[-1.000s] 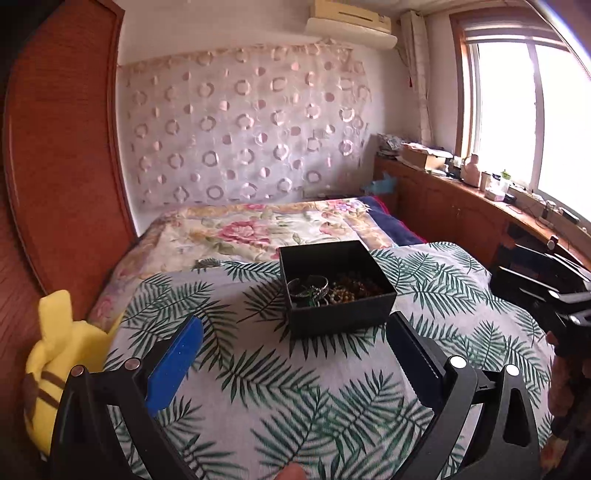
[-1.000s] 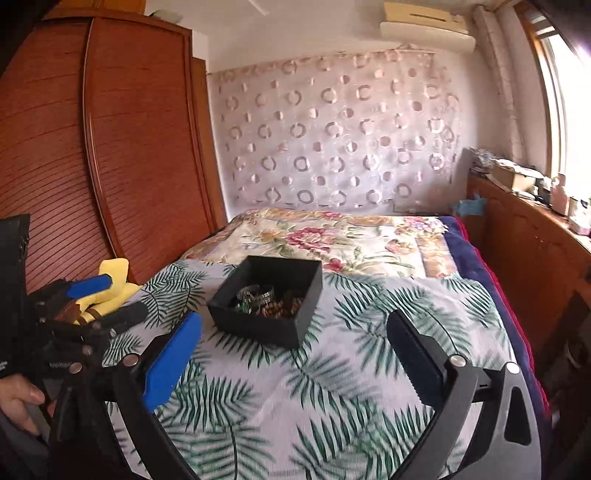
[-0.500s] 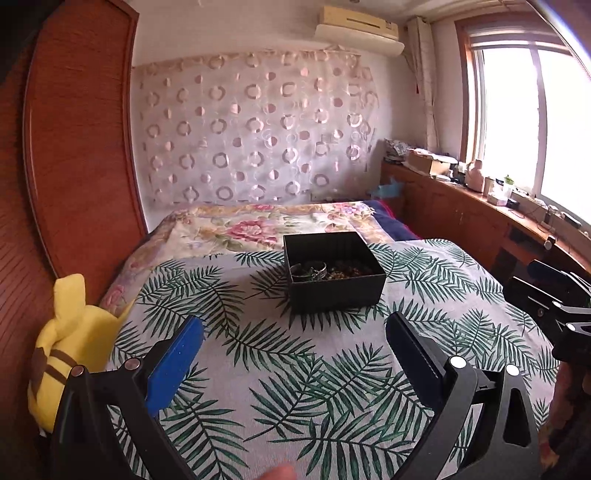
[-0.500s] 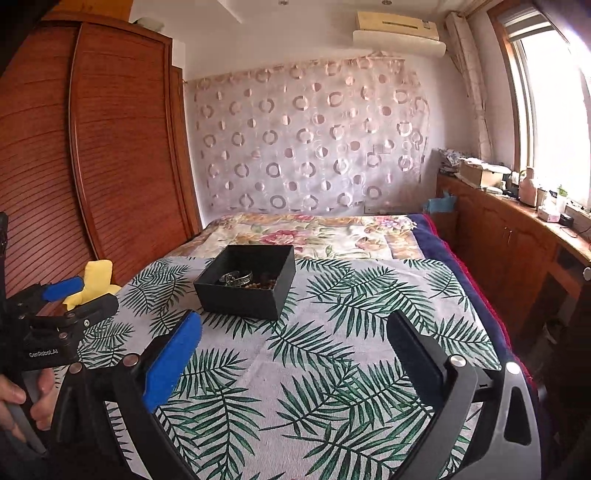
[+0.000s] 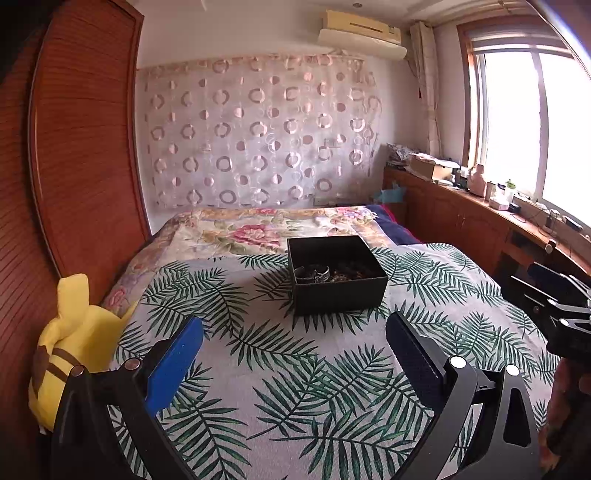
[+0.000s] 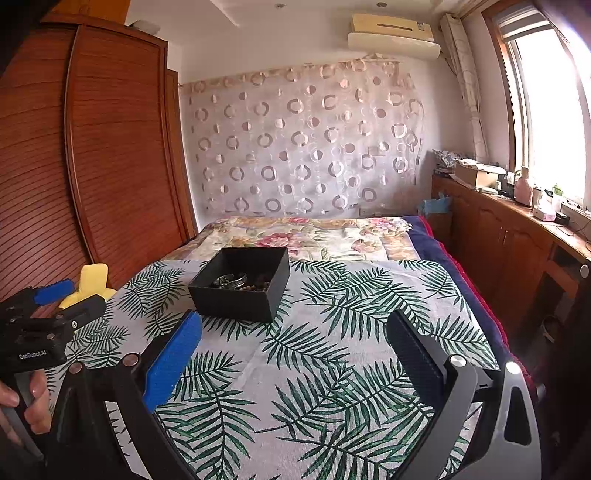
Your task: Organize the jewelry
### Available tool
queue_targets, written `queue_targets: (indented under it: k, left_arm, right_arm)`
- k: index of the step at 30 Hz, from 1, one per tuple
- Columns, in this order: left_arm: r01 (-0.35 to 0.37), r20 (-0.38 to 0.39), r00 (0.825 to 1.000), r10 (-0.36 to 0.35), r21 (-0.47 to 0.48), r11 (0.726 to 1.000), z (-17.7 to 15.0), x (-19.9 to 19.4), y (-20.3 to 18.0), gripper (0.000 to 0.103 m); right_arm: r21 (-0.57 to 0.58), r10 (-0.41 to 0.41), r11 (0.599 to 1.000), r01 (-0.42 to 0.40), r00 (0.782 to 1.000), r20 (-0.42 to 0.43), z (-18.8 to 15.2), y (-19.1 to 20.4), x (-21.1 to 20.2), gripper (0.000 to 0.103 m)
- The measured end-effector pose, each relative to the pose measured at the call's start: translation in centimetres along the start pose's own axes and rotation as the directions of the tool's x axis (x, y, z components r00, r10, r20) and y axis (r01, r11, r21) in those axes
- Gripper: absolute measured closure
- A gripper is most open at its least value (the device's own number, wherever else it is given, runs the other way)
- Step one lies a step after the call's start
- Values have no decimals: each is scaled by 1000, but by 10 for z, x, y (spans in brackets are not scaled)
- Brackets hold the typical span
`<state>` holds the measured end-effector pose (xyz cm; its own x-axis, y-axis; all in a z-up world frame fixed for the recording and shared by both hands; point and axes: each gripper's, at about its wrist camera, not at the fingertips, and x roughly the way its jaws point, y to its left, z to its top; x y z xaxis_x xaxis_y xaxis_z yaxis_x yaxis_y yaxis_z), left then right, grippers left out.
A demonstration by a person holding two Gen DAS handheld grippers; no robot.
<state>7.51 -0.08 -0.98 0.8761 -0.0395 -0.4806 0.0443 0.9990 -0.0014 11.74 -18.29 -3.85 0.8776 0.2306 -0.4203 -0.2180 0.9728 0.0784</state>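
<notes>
- My left hand-held gripper (image 5: 293,332) fills the bottom of the left wrist view, its fingers spread wide apart with nothing between them; one pad (image 5: 173,365) is blue, the other dark.
- My right hand-held gripper (image 6: 293,330) sits the same way at the bottom of the right wrist view, fingers well apart and holding nothing.
- At the lower left of the right wrist view I see the body of the left one with white lettering that reads "GenRobot.AI", and a bare hand (image 6: 26,402) gripping its handle.
- The black box (image 5: 337,275) sits on the bed just above the middle of the frame, open at the top, on the palm-leaf cover (image 5: 295,387).
- Inside it lies the jewelry (image 5: 332,273): a silvery bangle on the left, dark beads on the right; I cannot make out single pieces.
- A yellow plush toy (image 5: 70,354) leans at the left edge of the bed, against the wooden wardrobe (image 5: 74,147).
- An air conditioner (image 5: 360,33) hangs at the upper right; I can read no label on it.
</notes>
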Motion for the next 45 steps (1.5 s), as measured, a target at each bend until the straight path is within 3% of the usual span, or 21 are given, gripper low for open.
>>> queue_targets:
  k: [45]
  left_arm:
    - [2, 22, 1000, -2, 15, 1000, 6, -8, -8, 7]
  right_arm:
    - [8, -5, 1000, 5, 1000, 3, -3, 3, -1, 2]
